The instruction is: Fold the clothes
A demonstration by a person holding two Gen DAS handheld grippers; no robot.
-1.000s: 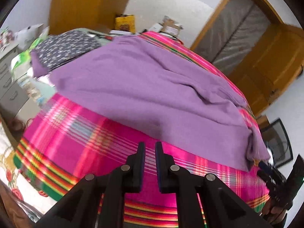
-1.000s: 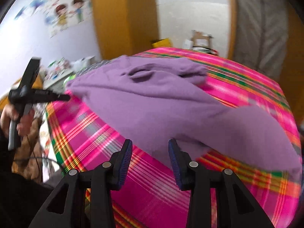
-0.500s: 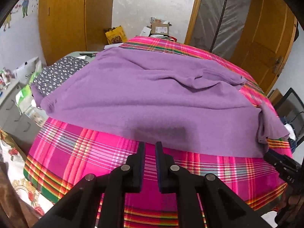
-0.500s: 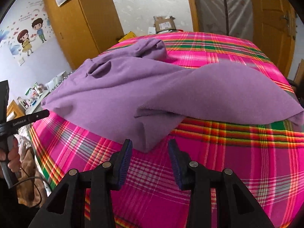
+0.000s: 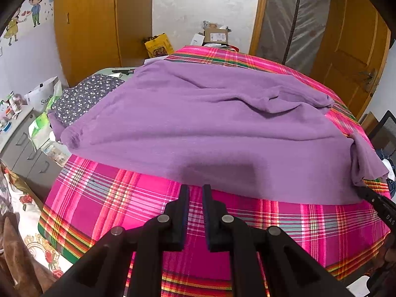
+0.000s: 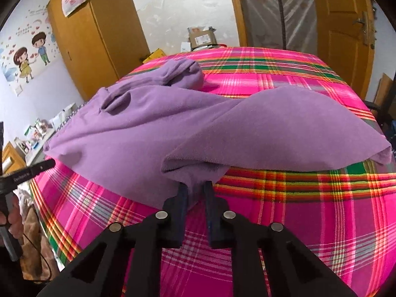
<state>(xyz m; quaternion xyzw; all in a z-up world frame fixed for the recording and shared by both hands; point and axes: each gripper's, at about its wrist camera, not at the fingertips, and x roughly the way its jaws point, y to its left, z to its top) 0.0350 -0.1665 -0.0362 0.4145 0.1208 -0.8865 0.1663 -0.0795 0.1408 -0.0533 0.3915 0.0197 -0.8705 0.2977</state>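
— That right gripper (image 6: pixel 195 193), what has it got?

— Its jaws are closing on the near corner of the purple fleece garment (image 6: pixel 188 133), cloth between the pads. The left gripper (image 5: pixel 195 198) is nearly shut, empty, hanging just short of the hem

— Will it handle easily?

— Soft, limp, light I'd guess; it'll sag and drag. Take hems and corners

— Where does it lie?

— Sprawled across the pink plaid bedspread (image 5: pixel 104 198), bunched at the far end, one edge over a dotted cloth (image 5: pixel 84 96)
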